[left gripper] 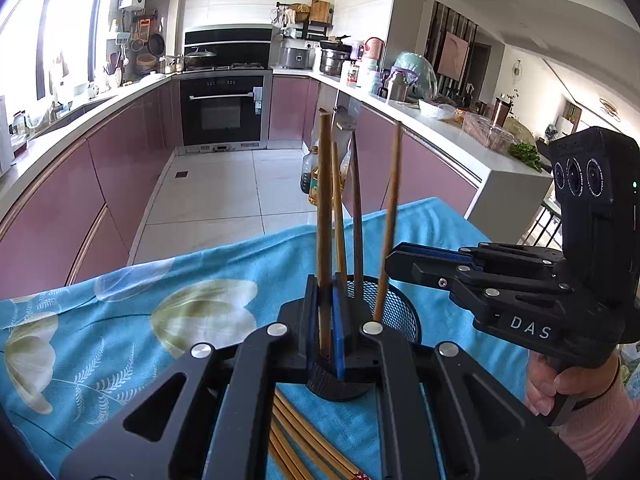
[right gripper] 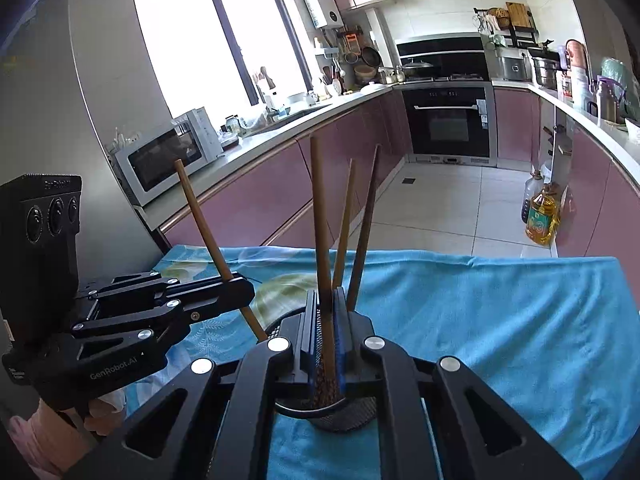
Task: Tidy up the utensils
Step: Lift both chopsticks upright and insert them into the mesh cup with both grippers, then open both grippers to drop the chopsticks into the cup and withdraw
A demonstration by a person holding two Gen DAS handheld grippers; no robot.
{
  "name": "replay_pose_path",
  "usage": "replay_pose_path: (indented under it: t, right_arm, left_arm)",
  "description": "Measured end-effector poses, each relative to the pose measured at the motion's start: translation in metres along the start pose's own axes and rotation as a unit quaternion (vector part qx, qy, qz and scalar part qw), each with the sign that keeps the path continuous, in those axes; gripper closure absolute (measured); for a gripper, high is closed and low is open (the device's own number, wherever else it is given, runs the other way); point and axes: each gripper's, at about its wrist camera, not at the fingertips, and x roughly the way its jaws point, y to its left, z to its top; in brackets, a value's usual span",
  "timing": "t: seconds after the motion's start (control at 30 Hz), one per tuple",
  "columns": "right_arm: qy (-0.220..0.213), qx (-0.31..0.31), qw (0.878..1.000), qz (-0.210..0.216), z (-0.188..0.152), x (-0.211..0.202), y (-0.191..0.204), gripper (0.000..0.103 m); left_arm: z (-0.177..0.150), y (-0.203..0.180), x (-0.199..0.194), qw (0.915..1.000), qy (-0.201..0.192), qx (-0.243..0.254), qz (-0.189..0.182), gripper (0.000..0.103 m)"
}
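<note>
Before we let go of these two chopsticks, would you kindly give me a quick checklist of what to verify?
1. Left gripper shut on the left chopstick: ok.
2. Right gripper shut on the right chopstick: ok.
3. Mesh holder upright on the blue cloth: ok.
4. Lower tips of both held chopsticks inside the holder's rim: cannot tell, as the jaws hide them.
5. Two standing chopsticks already in the holder are clear of the held ones: ok.
6. Cloth cleared of utensils: not ok, as loose chopsticks lie on it.
</note>
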Motion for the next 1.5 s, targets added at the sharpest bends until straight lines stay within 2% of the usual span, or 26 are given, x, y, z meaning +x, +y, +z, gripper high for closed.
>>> replay_pose_path:
  t: [0.13, 0.23, 0.33, 0.43, 0.5, 0.57, 0.67, 0.87, 1.1, 1.27, 1.5]
  right_arm:
    - [0.000, 0.011, 1.000, -0.004, -0.001, 0.003, -0.003, 0.092]
    - [-0.003, 0.010, 1.000, -0.003, -0.003, 0.001, -0.002, 0.087]
    - [-0.007, 0.009, 1.000, -0.001, -0.004, -0.002, -0.001, 0.086]
    - [-0.013, 0.007, 1.000, 0.003, -0.007, -0.008, 0.003, 0.085]
    - [-0.018, 0.000, 1.000, 0.009, -0.009, -0.016, 0.008, 0.082]
    - [-0.024, -0.012, 0.999, 0.019, -0.014, -0.026, 0.014, 0.075]
    - [-0.022, -0.038, 0.998, 0.034, -0.024, -0.036, 0.028, 0.073]
    - [0.027, -0.076, 0.996, 0.048, -0.063, -0.027, 0.052, 0.071]
    - [0.095, -0.060, 0.993, 0.032, -0.104, 0.012, 0.051, 0.071]
    - [0.111, -0.043, 0.993, 0.028, -0.117, 0.023, 0.050, 0.071]
    - [0.115, -0.038, 0.992, 0.019, -0.122, 0.028, 0.055, 0.071]
  left_arm:
    - [-0.003, 0.011, 0.016, 0.9999, 0.008, -0.015, 0.002, 0.092]
    - [-0.007, 0.018, 0.019, 0.9997, 0.009, -0.021, -0.002, 0.089]
    - [-0.012, 0.024, 0.019, 0.9996, 0.007, -0.029, -0.004, 0.087]
    - [-0.020, 0.028, 0.013, 0.9994, 0.000, -0.036, 0.001, 0.087]
    - [-0.027, 0.031, 0.005, 0.9992, -0.006, -0.038, 0.008, 0.081]
    - [-0.036, 0.035, -0.004, 0.9990, -0.013, -0.039, 0.016, 0.076]
    - [-0.051, 0.040, -0.018, 0.9987, -0.018, -0.041, 0.026, 0.074]
    - [-0.094, 0.051, -0.029, 0.9979, 0.006, -0.043, 0.048, 0.070]
    - [-0.143, 0.066, -0.016, 0.9940, 0.058, -0.078, 0.051, 0.070]
    - [-0.163, 0.067, -0.009, 0.9924, 0.073, -0.087, 0.048, 0.070]
    - [-0.165, 0.060, -0.004, 0.9914, 0.084, -0.089, 0.046, 0.068]
